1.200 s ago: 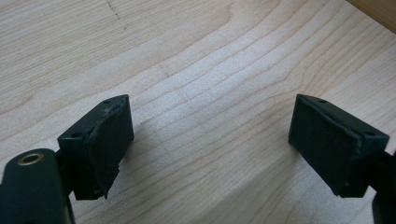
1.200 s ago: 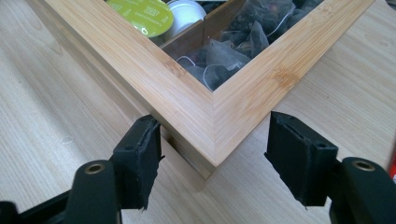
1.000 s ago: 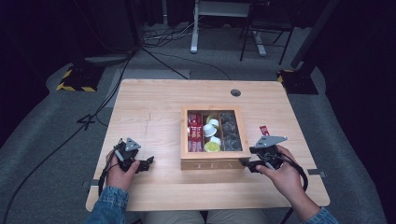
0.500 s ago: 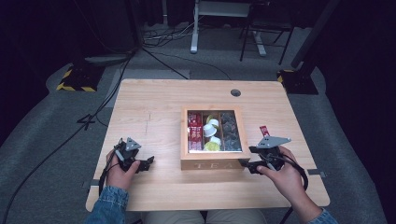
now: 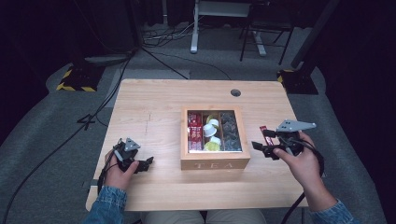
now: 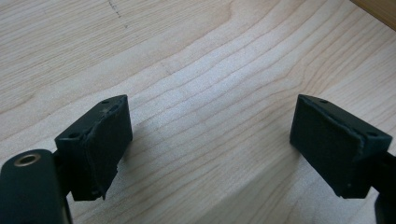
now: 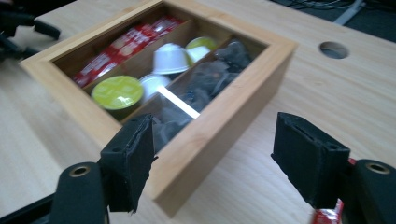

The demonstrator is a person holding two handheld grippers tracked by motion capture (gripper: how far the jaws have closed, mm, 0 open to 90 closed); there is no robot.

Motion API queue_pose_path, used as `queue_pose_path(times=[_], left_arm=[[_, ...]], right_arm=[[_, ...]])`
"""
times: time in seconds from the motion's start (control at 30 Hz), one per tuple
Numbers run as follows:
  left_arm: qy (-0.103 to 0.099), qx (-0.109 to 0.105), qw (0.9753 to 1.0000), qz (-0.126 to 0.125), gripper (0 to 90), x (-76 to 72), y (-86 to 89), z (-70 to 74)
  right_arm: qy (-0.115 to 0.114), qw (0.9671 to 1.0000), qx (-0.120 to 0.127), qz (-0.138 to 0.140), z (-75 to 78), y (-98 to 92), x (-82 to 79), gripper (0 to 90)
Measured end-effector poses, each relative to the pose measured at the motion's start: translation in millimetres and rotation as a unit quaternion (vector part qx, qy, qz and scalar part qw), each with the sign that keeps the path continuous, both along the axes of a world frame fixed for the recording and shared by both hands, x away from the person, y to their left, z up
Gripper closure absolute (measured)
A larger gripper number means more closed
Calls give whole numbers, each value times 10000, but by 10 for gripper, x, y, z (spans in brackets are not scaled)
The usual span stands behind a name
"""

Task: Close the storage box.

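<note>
Pale wooden desk (image 5: pixel 154 116): right hand-held gripper (image 5: pixel 267 148), jaws wide and empty, should turn to the red packet (image 5: pixel 267 135) beside the tea box (image 5: pixel 215 160), then pinch squarely

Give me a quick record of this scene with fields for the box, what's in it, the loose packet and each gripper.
Box: wooden tea box, marked TEA on its front, on the table
Left compartment: red packets
Middle compartment: white and yellow-green pods
Right compartment: dark wrapped items
Loose packet: red packet lying on the table right of the box, beside the right gripper
Left gripper: jaws open, holding nothing, low over bare table left of the box
Right gripper: jaws open, holding nothing, facing the box's right side
</note>
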State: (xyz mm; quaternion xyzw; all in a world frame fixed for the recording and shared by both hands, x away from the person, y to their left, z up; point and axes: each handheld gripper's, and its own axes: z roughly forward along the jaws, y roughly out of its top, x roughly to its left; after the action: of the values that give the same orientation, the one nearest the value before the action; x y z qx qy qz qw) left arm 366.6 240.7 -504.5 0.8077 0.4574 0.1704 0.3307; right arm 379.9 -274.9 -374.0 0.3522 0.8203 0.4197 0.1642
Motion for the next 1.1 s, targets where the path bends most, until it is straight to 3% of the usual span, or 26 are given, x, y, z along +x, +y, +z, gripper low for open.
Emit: queue_pose_path(times=[0.13, 0.37, 0.47, 0.67, 0.87, 1.1], left_arm=[[19, 9, 10000, -35, 131, 4, 26, 4], [-1, -21, 10000, -27, 130, 23, 75, -2], [-1, -30, 10000, -2, 129, 34, 92, -2], [4, -11, 10000, -6, 124, 40, 96, -2], [11, -9, 10000, -13, 121, 42, 98, -2], [4, -9, 10000, -17, 121, 43, 98, -2]], right_arm=[[-191, 9992, -107, -326, 41, -187, 74, 293], [-22, 9978, -62, -653, 8, -510, 158, 293], [51, 9982, -87, -594, -27, -612, 187, 293], [28, 9967, -170, -791, -162, -809, 191, 293], [215, 9935, -53, -1119, -367, -1057, 212, 293], [369, 9912, -102, -1264, -544, -1208, 218, 293]])
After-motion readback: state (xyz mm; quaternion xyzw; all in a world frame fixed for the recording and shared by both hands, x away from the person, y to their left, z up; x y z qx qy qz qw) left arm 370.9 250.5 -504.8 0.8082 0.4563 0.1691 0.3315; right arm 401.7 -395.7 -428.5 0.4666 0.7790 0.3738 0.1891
